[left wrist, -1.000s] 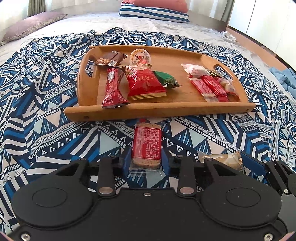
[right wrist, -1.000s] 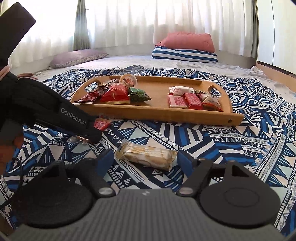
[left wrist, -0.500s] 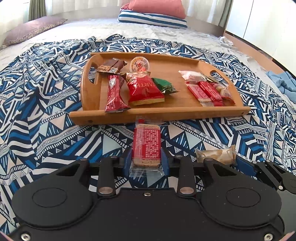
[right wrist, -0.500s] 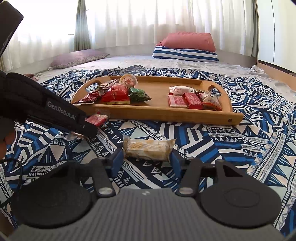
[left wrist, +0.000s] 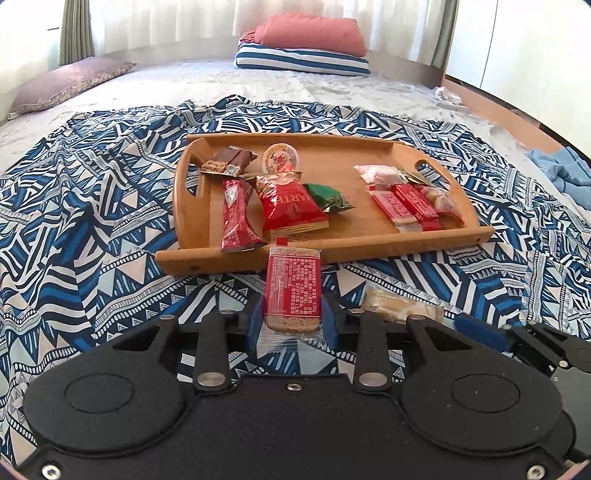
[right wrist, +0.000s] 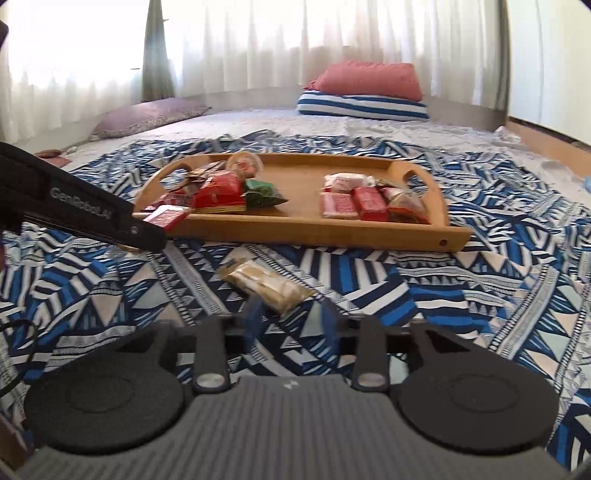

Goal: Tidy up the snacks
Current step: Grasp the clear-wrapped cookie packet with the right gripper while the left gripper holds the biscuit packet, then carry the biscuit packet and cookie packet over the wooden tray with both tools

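**Two packs short of the tray, one in each gripper's reach**

Under the tray (left wrist: 406, 245), a blue and white patterned cloth (left wrist: 92, 258) spread over a pale bed (left wrist: 184, 85). Far beyond the tray, a red pillow (left wrist: 314, 29) stacked on a striped one (left wrist: 303, 62); beyond it to the left, a purple pillow (left wrist: 70, 81).

On the tray's left half, a cluster of snacks around a red bag (left wrist: 288, 203). On its right half, a second cluster with two red bars (left wrist: 406, 203) side by side.

Left gripper (left wrist: 291, 314) just in front of the tray's near rim, at the rim's left part, fingers clamped on the sides of a red biscuit pack (left wrist: 291, 284). Pack lengthwise between the fingers, raised off the cloth, far end pointing at the tray and overlapping the rim in the left wrist view.

Right gripper (right wrist: 291, 314) in front of the tray's middle, jaws parted and just now widening. Between them, only the near corner of a beige cracker pack (right wrist: 266, 284), flat on the cloth near the tray's front rim, lying at a slant. Left finger about touching it, right finger clear of it; picture blurred here.
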A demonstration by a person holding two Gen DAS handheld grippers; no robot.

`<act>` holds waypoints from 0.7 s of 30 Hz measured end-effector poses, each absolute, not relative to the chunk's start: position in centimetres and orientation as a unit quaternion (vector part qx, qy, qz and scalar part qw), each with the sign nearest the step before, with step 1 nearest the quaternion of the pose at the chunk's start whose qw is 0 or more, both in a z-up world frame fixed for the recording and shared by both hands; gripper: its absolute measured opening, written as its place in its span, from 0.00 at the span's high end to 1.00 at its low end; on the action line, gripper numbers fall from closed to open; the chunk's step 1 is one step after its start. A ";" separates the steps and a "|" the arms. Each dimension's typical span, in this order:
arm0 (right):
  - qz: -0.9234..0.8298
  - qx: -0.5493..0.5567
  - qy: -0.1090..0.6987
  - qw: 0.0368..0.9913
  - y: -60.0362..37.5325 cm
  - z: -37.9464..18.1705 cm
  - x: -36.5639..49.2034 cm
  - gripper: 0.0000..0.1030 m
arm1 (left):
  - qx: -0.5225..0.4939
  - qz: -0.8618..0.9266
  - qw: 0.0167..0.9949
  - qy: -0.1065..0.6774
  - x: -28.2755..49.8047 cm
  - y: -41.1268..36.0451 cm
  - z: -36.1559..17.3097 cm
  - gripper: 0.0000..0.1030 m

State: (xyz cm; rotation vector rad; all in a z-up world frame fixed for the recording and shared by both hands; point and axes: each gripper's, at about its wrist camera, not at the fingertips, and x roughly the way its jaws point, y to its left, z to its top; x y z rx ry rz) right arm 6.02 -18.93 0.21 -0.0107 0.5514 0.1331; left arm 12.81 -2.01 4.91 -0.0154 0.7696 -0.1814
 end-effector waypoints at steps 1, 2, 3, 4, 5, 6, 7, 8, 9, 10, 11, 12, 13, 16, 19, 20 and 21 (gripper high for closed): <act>0.063 -0.008 0.269 0.961 -18.8 0.3 6.0 0.32 | -0.007 -0.087 0.923 0.375 12.8 -1.9 4.8 0.69; 0.062 -0.012 0.268 0.961 -18.7 0.3 6.1 0.30 | -0.008 -0.085 0.923 0.376 12.9 -1.9 4.8 0.69; 0.065 -0.016 0.267 0.961 -18.5 0.3 6.3 0.30 | -0.010 -0.084 0.922 0.377 12.9 -1.8 4.7 0.69; 0.068 -0.020 0.269 0.961 -18.3 0.3 6.6 0.27 | -0.011 -0.084 0.922 0.378 12.9 -1.7 4.7 0.69; 0.071 -0.027 0.271 0.960 -18.1 0.4 7.0 0.26 | -0.011 -0.084 0.922 0.378 12.8 -1.7 4.7 0.69; 0.076 -0.038 0.274 0.958 -17.9 0.4 7.5 0.26 | -0.010 -0.084 0.922 0.378 12.8 -1.7 4.7 0.69; 0.080 -0.053 0.274 0.957 -17.5 0.4 8.0 0.25 | -0.008 -0.085 0.922 0.378 12.7 -1.6 4.7 0.69; 0.083 -0.069 0.275 0.955 -17.2 0.5 8.5 0.24 | -0.007 -0.086 0.922 0.377 12.7 -1.6 4.7 0.69; 0.090 -0.083 0.281 0.952 -16.9 0.5 9.1 0.24 | -0.005 -0.086 0.923 0.375 12.6 -1.6 4.8 0.69; 0.100 -0.094 0.287 0.948 -16.8 0.5 9.7 0.24 | -0.003 -0.086 0.924 0.373 12.6 -1.5 4.8 0.69; 0.108 -0.099 0.290 0.946 -16.8 0.6 10.0 0.25 | 0.000 -0.086 0.924 0.371 12.6 -1.5 4.9 0.69; 0.113 -0.101 0.292 0.944 -16.8 0.6 10.3 0.28 | 0.001 -0.085 0.925 0.370 12.6 -1.5 4.9 0.69; 0.116 -0.102 0.296 0.943 -16.8 0.7 10.6 0.42 | 0.001 -0.084 0.925 0.370 12.6 -1.5 4.9 0.69; 0.122 -0.098 0.307 0.939 -16.9 0.8 10.9 0.71 | 0.001 -0.083 0.925 0.370 12.6 -1.4 4.9 0.69; 0.124 -0.102 0.304 0.939 -16.8 0.6 10.4 0.74 | 0.002 -0.083 0.925 0.370 12.8 -1.3 4.8 0.69; 0.123 -0.102 0.303 0.940 -16.8 0.6 10.1 0.74 | 0.001 -0.083 0.925 0.370 12.7 -1.3 4.8 0.69; 0.122 -0.100 0.302 0.940 -16.8 0.7 10.0 0.74 | 0.001 -0.083 0.926 0.369 12.8 -1.3 4.8 0.69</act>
